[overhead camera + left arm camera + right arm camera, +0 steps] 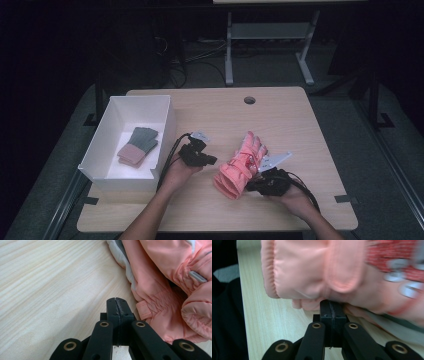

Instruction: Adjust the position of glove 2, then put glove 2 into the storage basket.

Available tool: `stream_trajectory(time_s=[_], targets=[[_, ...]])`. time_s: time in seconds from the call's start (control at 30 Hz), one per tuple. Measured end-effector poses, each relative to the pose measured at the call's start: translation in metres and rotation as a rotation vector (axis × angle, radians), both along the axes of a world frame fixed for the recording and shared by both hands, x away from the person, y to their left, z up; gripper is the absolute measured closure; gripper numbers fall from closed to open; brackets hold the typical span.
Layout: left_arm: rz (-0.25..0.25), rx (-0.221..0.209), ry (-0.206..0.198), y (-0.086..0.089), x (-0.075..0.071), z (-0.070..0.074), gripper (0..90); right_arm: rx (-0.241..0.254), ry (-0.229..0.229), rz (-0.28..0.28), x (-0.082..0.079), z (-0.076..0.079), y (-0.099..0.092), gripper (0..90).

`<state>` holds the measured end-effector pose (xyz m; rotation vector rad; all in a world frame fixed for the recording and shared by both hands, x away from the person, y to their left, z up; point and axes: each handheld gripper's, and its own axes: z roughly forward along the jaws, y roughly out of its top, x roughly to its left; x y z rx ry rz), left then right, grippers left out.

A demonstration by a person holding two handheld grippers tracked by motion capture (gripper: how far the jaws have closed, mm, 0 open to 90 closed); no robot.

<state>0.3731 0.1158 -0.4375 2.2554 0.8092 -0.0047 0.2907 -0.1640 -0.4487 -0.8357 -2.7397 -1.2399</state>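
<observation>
Both grippers clenched empty beside the pink glove [241, 165]

Your left gripper [212, 160] sits at its 9 o'clock, right gripper [248, 186] at 5, bracketing it, perhaps toward the white box [95, 150].

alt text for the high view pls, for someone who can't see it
A person holds two black grippers over a wooden table: the left gripper is shut and empty, the right gripper is shut at the cuff of a pink padded glove. At the left, a white box holds a grey-and-pink knit glove.
</observation>
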Motion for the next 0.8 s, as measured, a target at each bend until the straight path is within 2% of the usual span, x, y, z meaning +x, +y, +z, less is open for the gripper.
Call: stream_trajectory(time_s=[0.13, 0.17, 0.2, 0.27, 0.4, 0.43, 0.53, 0.63, 0.77, 0.8], targets=[[0.017, -0.017, 0.006, 0.004, -0.001, 0.004, 89.8, 0.004, -0.009, -0.046, -0.002, 0.004, -0.017, 90.0], [0.024, -0.028, 0.012, 0.005, -0.001, 0.005, 89.7, 0.001, -0.008, -0.059, -0.003, 0.005, -0.021, 87.2], [0.030, -0.038, 0.018, 0.006, -0.002, 0.008, 86.5, 0.003, -0.011, -0.066, -0.003, 0.005, -0.025, 79.9], [0.034, -0.047, 0.022, 0.007, -0.003, 0.013, 80.9, -0.003, -0.014, -0.091, -0.004, 0.007, -0.033, 73.1], [0.048, -0.050, 0.024, 0.007, -0.002, 0.024, 64.6, -0.016, -0.020, -0.141, -0.004, 0.008, -0.047, 56.6], [0.047, -0.054, 0.025, 0.007, -0.002, 0.025, 57.9, -0.018, -0.025, -0.151, -0.003, 0.008, -0.050, 53.1], [0.028, -0.066, 0.035, 0.003, -0.001, 0.032, 44.8, -0.019, -0.023, -0.192, -0.002, 0.008, -0.057, 47.2], [-0.001, -0.063, 0.025, -0.006, -0.002, 0.041, 31.0, -0.027, -0.023, -0.220, -0.002, 0.009, -0.061, 37.1], [-0.029, -0.076, 0.021, -0.018, 0.000, 0.049, 21.4, -0.056, -0.033, -0.250, -0.006, 0.006, -0.064, 25.2], [-0.046, -0.068, 0.027, -0.026, 0.002, 0.051, 19.4, -0.061, -0.037, -0.258, -0.009, 0.005, -0.065, 23.2]])
